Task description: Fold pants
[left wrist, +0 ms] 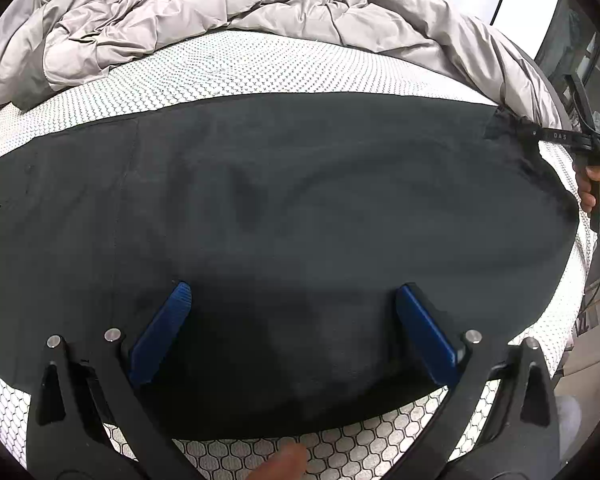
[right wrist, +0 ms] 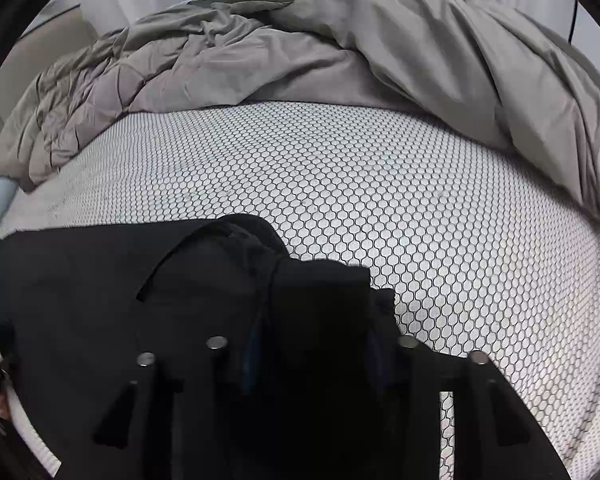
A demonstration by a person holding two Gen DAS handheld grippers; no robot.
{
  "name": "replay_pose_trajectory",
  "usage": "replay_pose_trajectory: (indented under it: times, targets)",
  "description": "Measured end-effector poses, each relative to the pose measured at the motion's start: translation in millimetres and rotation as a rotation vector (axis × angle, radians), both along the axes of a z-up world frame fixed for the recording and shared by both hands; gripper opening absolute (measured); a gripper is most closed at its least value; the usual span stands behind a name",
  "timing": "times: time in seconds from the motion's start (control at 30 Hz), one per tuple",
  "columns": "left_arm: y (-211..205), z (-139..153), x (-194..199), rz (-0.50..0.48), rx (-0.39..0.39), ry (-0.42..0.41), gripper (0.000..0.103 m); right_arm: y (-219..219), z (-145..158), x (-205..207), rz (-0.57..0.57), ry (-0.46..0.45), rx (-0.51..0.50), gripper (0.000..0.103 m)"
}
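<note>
Pants (left wrist: 300, 208) flat on mattress (left wrist: 228, 68) | duvet (left wrist: 172, 4) behind | left gripper (left wrist: 292, 300) wide | right gripper (right wrist: 312, 344) clamps pants' corner

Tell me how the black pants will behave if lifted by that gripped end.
Probably floppy: the pants lie flat against the mattress and bunch at the right gripper. Likely they will drape and drag, since most of the cloth rests unsupported elsewhere.

1. The right gripper (right wrist: 312, 360) fills the near edge, its dark fingers closed on a bunched fold of the black pants (right wrist: 100, 300).
2. The pants spread from the gripper toward the left over the mattress (right wrist: 380, 184), which has a white cover with a dark honeycomb pattern.
3. A rumpled grey duvet (right wrist: 340, 48) is heaped along the far side and down the right.
</note>
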State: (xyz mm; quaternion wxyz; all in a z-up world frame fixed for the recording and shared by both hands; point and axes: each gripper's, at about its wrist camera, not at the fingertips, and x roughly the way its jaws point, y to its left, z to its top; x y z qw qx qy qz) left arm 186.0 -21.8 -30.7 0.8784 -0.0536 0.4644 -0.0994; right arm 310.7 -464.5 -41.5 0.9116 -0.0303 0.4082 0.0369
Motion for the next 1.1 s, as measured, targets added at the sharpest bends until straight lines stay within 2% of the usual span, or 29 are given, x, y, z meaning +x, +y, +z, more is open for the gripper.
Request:
replay_pose_trajectory:
  times: [0.1, 0.17, 0.2, 0.23, 0.27, 0.3, 0.33, 0.37, 0.4, 0.47, 0.53, 0.63, 0.73, 0.87, 0.93, 1.0, 1.1]
  targets:
    - [1, -1, 0, 0.002, -0.003, 0.000, 0.102, 4, 15, -5, -0.019, -0.091, 0.002, 0.034]
    - [0, -3, 0, -0.001, -0.002, 0.005, 0.102, 1, 17, 4, -0.079, -0.105, -0.020, 0.035]
    - [0, -4, 1, -0.002, 0.002, 0.007, 0.102, 1, 13, 11, -0.107, -0.081, -0.037, 0.039]
    - [0, -5, 1, -0.001, 0.007, 0.007, 0.102, 1, 4, 21, -0.133, -0.038, -0.060, 0.050]
    - [-1, -6, 1, -0.002, 0.012, 0.008, 0.102, 1, -8, 34, -0.163, 0.014, -0.109, 0.054]
    - [-1, -6, 2, -0.003, 0.018, 0.009, 0.102, 1, -14, 38, -0.174, 0.030, -0.128, 0.062]
    - [-1, -6, 2, -0.004, 0.020, 0.008, 0.102, 0, -18, 39, -0.179, 0.037, -0.127, 0.064]
    - [-1, -6, 1, -0.005, 0.019, 0.007, 0.102, -2, -17, 34, -0.187, 0.028, -0.115, 0.064]
    - [-1, -6, 1, -0.006, 0.016, 0.007, 0.102, -3, -12, 26, -0.203, 0.012, -0.101, 0.068]
    - [2, -2, -1, -0.001, -0.001, -0.001, 0.102, -2, 7, 0, -0.226, -0.062, -0.089, 0.078]
    - [3, 2, -4, 0.000, -0.017, -0.015, 0.102, 2, 24, -33, -0.231, -0.141, -0.047, 0.092]
    - [-6, 12, -10, -0.027, -0.037, -0.042, 0.102, 22, 31, -78, -0.144, -0.189, 0.069, 0.098]
    - [-26, 22, -17, -0.082, -0.059, -0.070, 0.102, 65, 17, -102, -0.008, -0.139, 0.154, 0.099]
    - [-55, 18, -21, -0.159, -0.069, -0.032, 0.102, 129, -11, -103, 0.117, -0.054, 0.128, 0.099]
    - [-61, 12, -22, -0.168, -0.059, -0.009, 0.102, 163, -29, -98, 0.169, 0.012, 0.116, 0.099]
    - [-60, 5, -23, -0.154, -0.028, 0.004, 0.102, 189, -45, -99, 0.226, 0.030, 0.091, 0.099]
    - [-55, -3, -23, -0.131, 0.007, 0.009, 0.102, 210, -69, -93, 0.276, 0.042, -0.061, 0.099]
